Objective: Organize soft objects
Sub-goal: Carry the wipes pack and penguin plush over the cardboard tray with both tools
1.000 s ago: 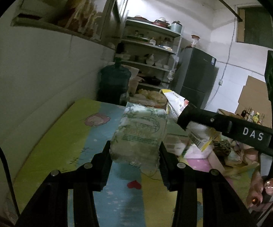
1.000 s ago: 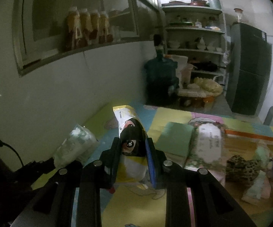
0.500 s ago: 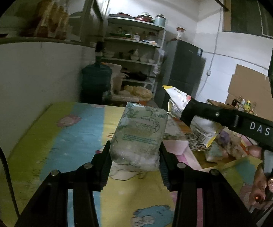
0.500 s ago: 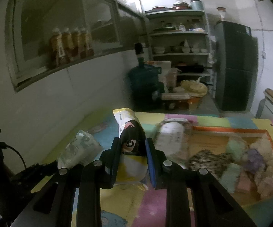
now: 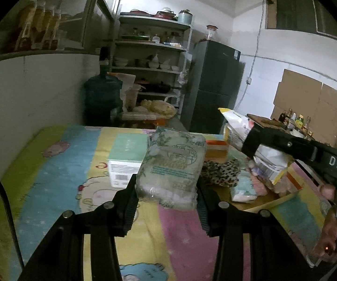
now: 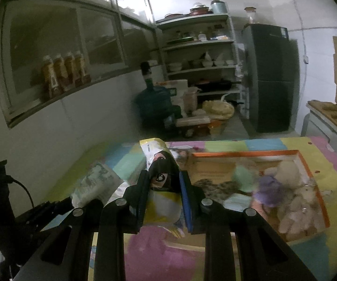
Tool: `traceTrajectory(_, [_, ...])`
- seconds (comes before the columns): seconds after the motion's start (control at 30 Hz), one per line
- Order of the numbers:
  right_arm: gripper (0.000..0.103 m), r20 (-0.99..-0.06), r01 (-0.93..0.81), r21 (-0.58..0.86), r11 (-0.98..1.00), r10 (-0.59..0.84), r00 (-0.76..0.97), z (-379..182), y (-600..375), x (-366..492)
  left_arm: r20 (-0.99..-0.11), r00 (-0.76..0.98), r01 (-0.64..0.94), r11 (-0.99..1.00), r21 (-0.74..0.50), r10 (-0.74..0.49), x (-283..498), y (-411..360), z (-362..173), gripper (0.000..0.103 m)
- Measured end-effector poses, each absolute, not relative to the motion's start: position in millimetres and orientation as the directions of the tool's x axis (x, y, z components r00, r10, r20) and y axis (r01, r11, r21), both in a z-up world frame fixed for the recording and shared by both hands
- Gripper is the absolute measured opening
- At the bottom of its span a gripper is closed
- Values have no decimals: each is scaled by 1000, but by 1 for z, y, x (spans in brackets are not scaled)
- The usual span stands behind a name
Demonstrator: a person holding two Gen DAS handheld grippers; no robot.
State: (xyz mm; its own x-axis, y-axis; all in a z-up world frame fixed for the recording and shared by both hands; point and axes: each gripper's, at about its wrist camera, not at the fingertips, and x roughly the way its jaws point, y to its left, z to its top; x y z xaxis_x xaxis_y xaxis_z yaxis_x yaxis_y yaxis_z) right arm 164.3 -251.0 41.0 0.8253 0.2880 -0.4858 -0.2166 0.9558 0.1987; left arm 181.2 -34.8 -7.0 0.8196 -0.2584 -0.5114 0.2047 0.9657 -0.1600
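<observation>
My left gripper (image 5: 166, 194) is shut on a soft pack of tissues in green-printed plastic (image 5: 173, 166) and holds it above the colourful play mat (image 5: 58, 164). My right gripper (image 6: 164, 187) is shut on a yellow, white and black snack bag (image 6: 161, 175), held above the mat beside an orange-rimmed cardboard box (image 6: 245, 154). The box holds a leopard-print cloth (image 6: 217, 186), a purple soft toy (image 6: 266, 188) and beige plush toys (image 6: 297, 201). The right gripper and its bag (image 5: 257, 145) show at the right of the left wrist view.
A pale green carton (image 5: 126, 157) lies on the mat left of the orange-rimmed box. A white wall runs along the left. Beyond the mat stand a blue water jug (image 5: 103, 100), a shelf of dishes (image 5: 154, 53) and a dark fridge (image 5: 212, 93).
Both grippers have swung to the right with their loads. The orange-rimmed box and its soft toys have come further into view.
</observation>
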Motion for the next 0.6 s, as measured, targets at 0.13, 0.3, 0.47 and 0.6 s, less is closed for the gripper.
traceTrajectory(0.13, [26, -482, -194, 203, 960, 270, 834, 40, -272, 159, -517, 815, 214, 965, -152, -262, 183, -55, -7, 45])
traceTrajectory(0.3, [26, -482, -170, 213, 962, 255, 839, 38, -299, 154, -519, 811, 226, 963, -144, -268, 184, -77, -6, 45])
traceTrajectory(0.47, [26, -478, -148, 218, 965, 237, 846, 37, -322, 148, -522, 806, 241, 961, -139, -277, 188, -96, -5, 45])
traceTrajectory(0.6, [26, -474, -131, 222, 966, 224, 851, 37, -338, 144, -526, 802, 252, 958, -136, -285, 190, -109, -6, 45])
